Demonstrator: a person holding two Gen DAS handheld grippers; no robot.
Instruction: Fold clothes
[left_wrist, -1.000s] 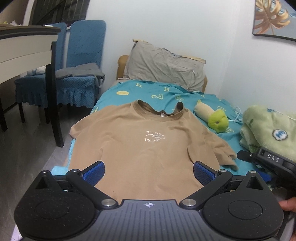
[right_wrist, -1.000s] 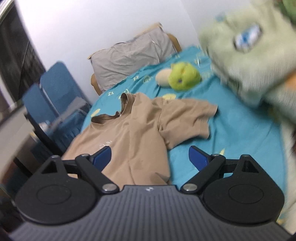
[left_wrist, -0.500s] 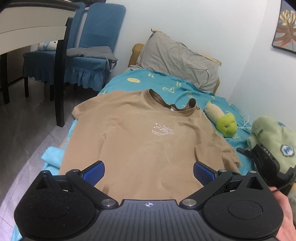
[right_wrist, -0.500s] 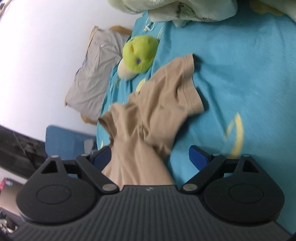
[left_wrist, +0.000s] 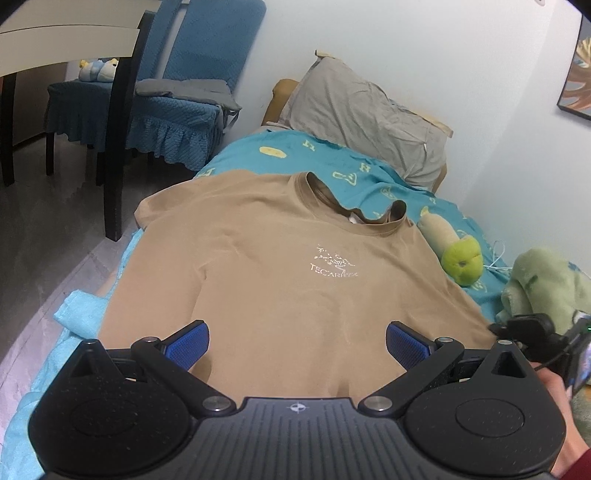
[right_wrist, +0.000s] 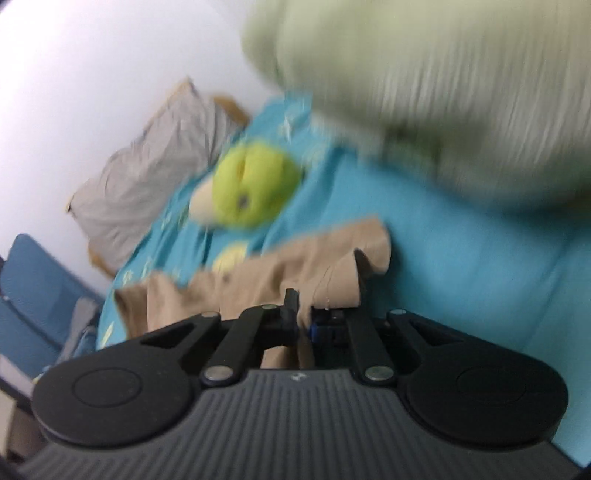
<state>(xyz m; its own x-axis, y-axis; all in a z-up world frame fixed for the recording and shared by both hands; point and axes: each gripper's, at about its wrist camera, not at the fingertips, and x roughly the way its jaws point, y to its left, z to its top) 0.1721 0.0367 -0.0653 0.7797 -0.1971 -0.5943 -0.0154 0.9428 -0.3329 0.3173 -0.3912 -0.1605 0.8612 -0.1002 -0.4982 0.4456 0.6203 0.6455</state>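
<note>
Left tongs (left_wrist: 297, 341) gape over one tan T-shirt (left_wrist: 280, 266); right tongs (right_wrist: 303, 319) pinch its sleeve beside one plush toy (right_wrist: 247, 194).

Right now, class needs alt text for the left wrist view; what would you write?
A tan T-shirt lies spread front-up on a bed with a teal sheet, between the open blue-padded fingers of the left gripper. A grey pillow and a green plush toy lie beyond.

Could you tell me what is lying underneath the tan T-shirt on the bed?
The tan T-shirt lies spread on the teal bedsheet, which shows around its collar and left edge. Whatever else may sit beneath the shirt is covered. The right gripper is shut on its sleeve.
</note>
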